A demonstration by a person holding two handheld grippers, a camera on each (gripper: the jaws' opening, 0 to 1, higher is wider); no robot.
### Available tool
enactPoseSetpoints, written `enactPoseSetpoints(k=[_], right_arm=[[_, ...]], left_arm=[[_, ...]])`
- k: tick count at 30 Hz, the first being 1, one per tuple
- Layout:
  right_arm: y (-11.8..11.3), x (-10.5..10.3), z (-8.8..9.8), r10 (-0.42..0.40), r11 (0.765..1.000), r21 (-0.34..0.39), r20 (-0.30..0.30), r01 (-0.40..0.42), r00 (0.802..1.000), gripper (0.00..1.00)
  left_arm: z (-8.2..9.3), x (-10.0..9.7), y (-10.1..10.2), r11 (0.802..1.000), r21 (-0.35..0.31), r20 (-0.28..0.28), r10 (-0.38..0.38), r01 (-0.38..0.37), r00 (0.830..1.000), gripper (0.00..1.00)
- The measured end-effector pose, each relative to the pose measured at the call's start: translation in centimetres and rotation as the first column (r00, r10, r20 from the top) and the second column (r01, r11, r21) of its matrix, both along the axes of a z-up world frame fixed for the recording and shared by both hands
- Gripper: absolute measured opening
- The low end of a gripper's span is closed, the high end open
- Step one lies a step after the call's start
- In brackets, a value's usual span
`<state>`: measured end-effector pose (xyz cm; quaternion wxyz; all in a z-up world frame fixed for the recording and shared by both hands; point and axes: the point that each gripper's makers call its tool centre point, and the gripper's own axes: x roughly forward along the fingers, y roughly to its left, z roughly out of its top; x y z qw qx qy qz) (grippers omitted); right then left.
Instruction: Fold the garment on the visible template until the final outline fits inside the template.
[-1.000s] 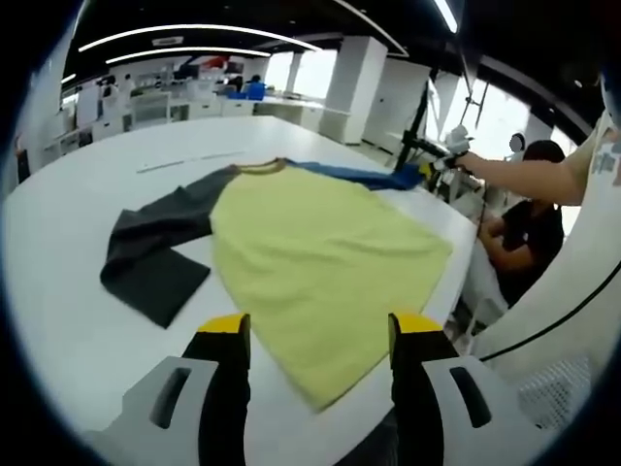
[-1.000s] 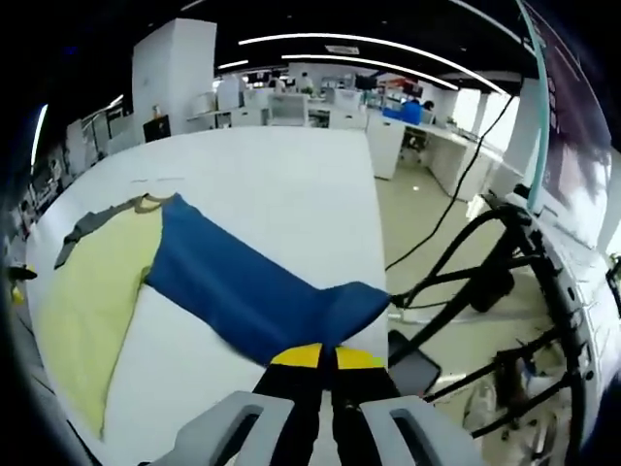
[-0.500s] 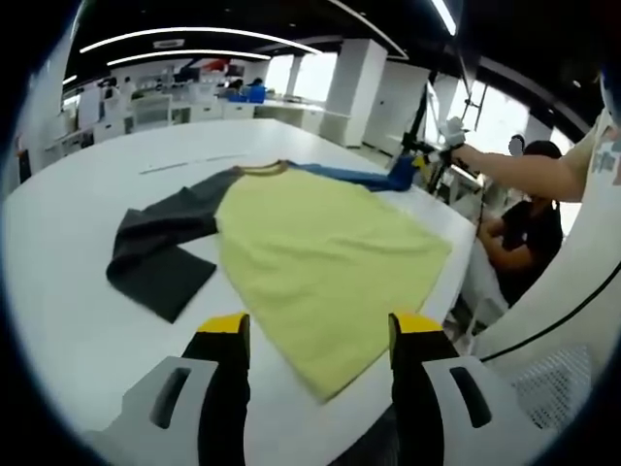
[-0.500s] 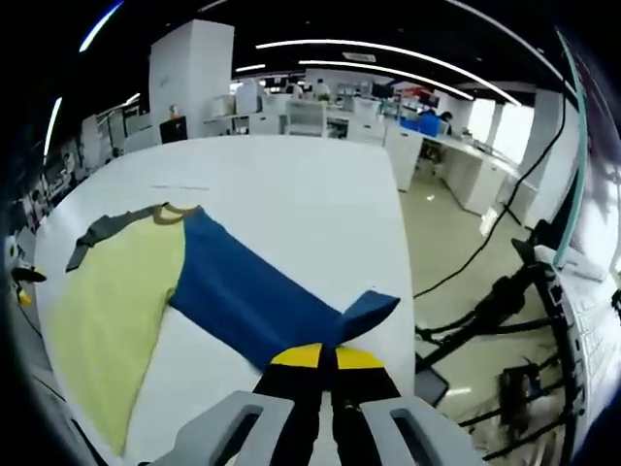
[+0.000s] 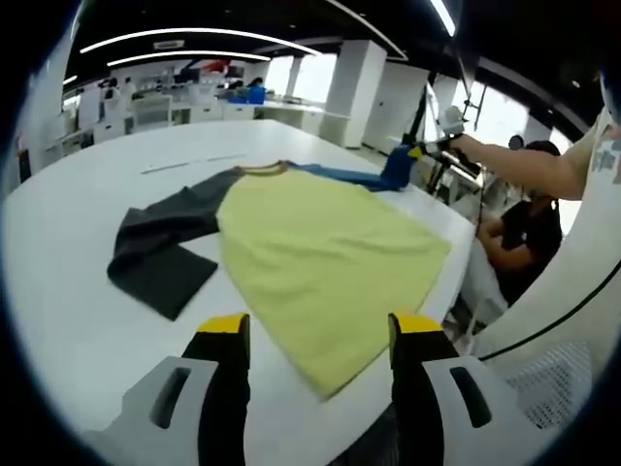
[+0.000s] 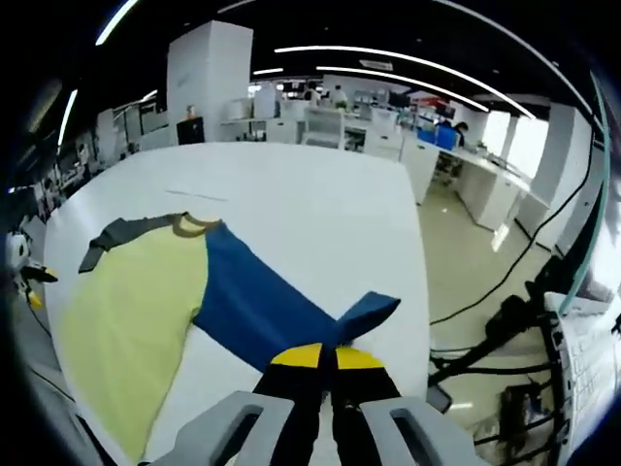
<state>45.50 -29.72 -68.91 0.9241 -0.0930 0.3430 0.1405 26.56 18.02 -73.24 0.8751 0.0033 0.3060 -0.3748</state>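
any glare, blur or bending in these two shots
Left gripper view: fisheye bows the white table edge; bright window glare upper right; the garment stays sharp. Right gripper view: curved ceiling light strips, even light, blue sleeve crisp in the right gripper.

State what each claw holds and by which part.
Right claw is shut on the blue sleeve, gripping its cuff end. Left claw is open, holding nothing.

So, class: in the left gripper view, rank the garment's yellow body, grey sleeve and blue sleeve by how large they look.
1. yellow body
2. grey sleeve
3. blue sleeve, which looks smallest, though it lies farthest from the camera, so its true size is unsure.
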Motion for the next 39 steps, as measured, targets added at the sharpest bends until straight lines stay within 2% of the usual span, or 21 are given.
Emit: enactPoseSetpoints(k=[16, 26, 39], right_arm=[[4.6, 1.0, 1.8, 0.103, 0.995, 0.005, 0.011, -0.103, 0.995, 0.0], [8.3, 1.5, 2.8, 0.173, 0.985, 0.012, 0.025, -0.173, 0.985, 0.0], [11.9, 2.0, 3.6, 0.237, 0.971, 0.017, 0.025, -0.238, 0.971, 0.0]], left_arm=[[0.1, -0.3, 0.5, 1.0, -0.004, 0.001, 0.013, -0.013, 1.0, 0.54], [0.2, -0.5, 0.6, 1.0, -0.01, 0.004, 0.012, -0.012, 1.0, 0.54], [0.3, -0.8, 0.4, 1.0, -0.014, 0.001, 0.001, -0.001, 1.0, 0.54]])
